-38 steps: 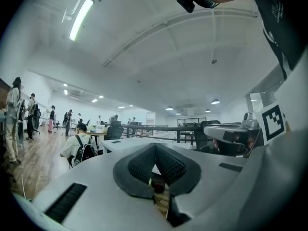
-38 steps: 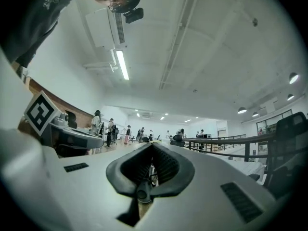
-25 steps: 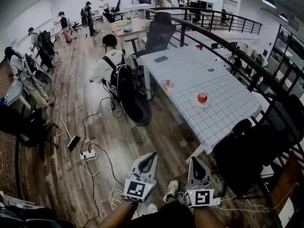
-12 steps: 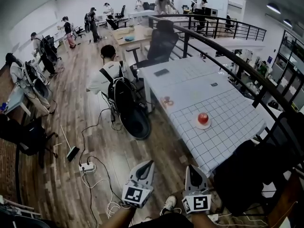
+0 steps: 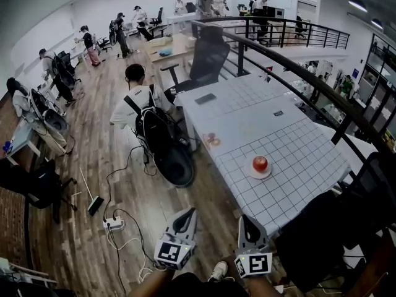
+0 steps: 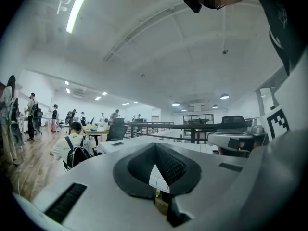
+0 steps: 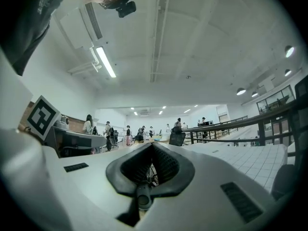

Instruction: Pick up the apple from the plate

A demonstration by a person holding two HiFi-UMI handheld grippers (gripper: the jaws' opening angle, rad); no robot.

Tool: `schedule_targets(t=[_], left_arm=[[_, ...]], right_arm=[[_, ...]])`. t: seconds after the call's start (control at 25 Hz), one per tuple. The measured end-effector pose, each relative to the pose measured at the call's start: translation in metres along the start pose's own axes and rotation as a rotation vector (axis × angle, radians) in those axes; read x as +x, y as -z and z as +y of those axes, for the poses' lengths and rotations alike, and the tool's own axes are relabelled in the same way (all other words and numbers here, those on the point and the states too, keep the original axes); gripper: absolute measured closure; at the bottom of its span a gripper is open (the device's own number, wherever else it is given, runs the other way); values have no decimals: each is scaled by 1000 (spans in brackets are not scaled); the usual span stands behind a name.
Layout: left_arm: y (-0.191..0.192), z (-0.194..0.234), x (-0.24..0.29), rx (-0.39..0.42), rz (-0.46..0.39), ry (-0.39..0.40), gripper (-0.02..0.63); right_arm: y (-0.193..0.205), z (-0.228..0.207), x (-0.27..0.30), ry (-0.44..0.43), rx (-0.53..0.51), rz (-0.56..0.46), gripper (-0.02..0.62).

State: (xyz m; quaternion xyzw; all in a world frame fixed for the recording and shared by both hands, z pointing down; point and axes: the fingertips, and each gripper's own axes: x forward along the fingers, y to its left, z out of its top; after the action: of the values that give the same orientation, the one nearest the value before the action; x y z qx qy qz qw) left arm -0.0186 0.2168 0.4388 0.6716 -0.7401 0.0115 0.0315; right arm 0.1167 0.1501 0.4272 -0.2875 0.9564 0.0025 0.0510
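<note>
A red apple (image 5: 260, 163) sits on a small white plate (image 5: 250, 171) on the table's checked cloth (image 5: 297, 166), seen only in the head view. Both grippers are held low at the bottom of that view, well short of the table's near corner. My left gripper (image 5: 189, 213) (image 6: 155, 150) is shut with nothing between its pads. My right gripper (image 5: 244, 220) (image 7: 153, 148) is also shut and empty. Both point roughly level, towards the room beyond.
A seated person with a backpack (image 5: 139, 104) is left of the table. A black office chair (image 5: 207, 48) stands at its far end and a dark chair (image 5: 322, 228) at its near right. A curved railing (image 5: 297, 67) runs behind. Cables and a power strip (image 5: 113, 223) lie on the floor.
The table with the apple has drawn closer and shifted slightly left in the head view. Both grippers moved forward with the person and stayed shut.
</note>
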Motion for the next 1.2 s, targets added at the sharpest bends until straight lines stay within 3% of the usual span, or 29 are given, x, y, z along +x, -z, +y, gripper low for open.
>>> schedule_targets(t=[0.28, 0.56, 1.2], left_arm=[[-1, 1, 33, 15, 25, 13, 586], [-7, 14, 78, 24, 35, 66, 586], [-12, 115, 172, 1, 20, 153, 586]], right_arm=[[4, -23, 23, 12, 36, -3, 572], [3, -38, 60, 38, -33, 7, 572], [16, -32, 186, 123, -96, 34, 572]])
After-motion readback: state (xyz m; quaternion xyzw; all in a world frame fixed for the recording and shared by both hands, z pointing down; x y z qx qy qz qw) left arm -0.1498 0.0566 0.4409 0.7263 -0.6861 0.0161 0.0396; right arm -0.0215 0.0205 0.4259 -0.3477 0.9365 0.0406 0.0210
